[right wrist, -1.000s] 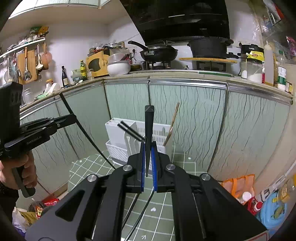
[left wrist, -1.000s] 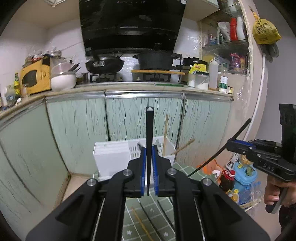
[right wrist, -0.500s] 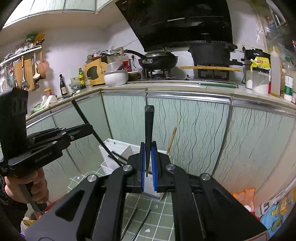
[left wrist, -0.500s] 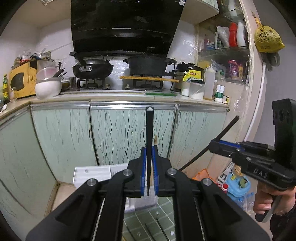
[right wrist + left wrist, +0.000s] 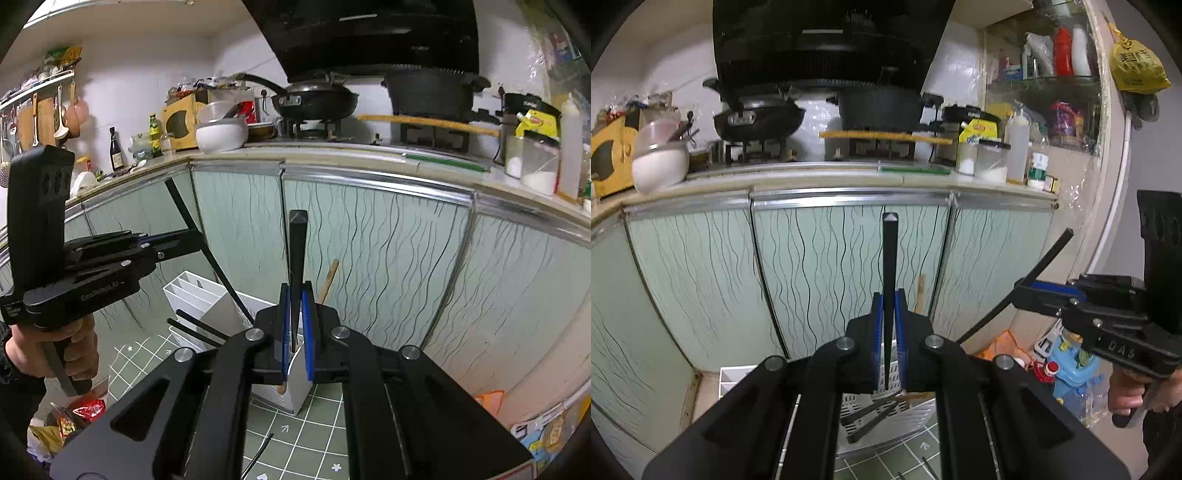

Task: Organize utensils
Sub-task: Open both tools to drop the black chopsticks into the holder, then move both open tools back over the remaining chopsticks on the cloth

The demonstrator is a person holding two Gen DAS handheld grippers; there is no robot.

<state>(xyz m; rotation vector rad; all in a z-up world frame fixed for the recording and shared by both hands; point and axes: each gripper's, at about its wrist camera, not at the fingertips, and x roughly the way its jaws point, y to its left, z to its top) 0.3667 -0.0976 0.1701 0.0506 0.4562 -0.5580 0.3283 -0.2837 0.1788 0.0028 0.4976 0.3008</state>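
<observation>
Chopsticks (image 5: 889,258): one pinched in each gripper (image 5: 888,343); several already in the rack (image 5: 207,306) at 6 o'clock; strays left on the mat (image 5: 321,421).

Green tiled mat (image 5: 317,424) is covering the floor, a white caddy (image 5: 207,306) sitting on it by the cabinets. Loose black chopsticks (image 5: 258,454) are lying on the mat. Snack packets (image 5: 79,413) are sitting at left.

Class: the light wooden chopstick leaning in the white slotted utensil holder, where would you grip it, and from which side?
Grip the wooden chopstick on its exposed upper end, coming from above. It leans against the cabinet side of the white utensil holder, and its lower part is hidden inside and behind the gripper, so only the top shows.
</observation>
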